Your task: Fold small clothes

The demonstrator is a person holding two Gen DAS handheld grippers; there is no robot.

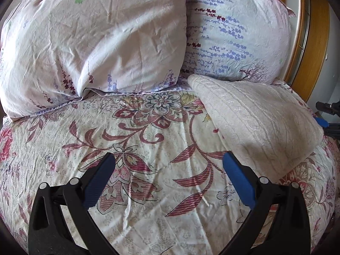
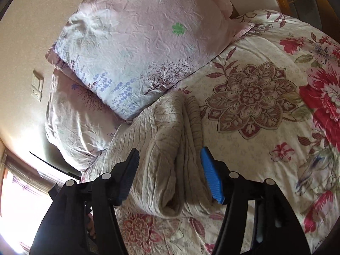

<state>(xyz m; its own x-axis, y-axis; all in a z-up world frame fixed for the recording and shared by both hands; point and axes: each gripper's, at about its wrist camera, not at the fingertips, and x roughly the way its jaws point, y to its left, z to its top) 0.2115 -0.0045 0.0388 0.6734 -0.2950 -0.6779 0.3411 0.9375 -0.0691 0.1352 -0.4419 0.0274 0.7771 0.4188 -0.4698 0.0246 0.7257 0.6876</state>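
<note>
A cream ribbed knit garment (image 1: 255, 123) lies folded into a thick bundle on the floral bed cover (image 1: 148, 140), at the right of the left wrist view. My left gripper (image 1: 167, 156) hovers open over bare cover to the garment's left, with nothing between its fingers. In the right wrist view the folded garment (image 2: 170, 180) runs lengthwise between the fingers of my right gripper (image 2: 169, 149). Its jaws stand apart on either side of the bundle and the pads do not squeeze it. A blue pad (image 1: 321, 121) of the right gripper peeks out behind the garment's right end.
Two pale floral pillows (image 1: 95, 42) (image 1: 233, 31) lean at the head of the bed, just beyond the garment. A wooden frame (image 1: 316, 42) stands at the far right. The right wrist view shows a wall switch (image 2: 37, 87) and a bright window (image 2: 19, 201) at the left.
</note>
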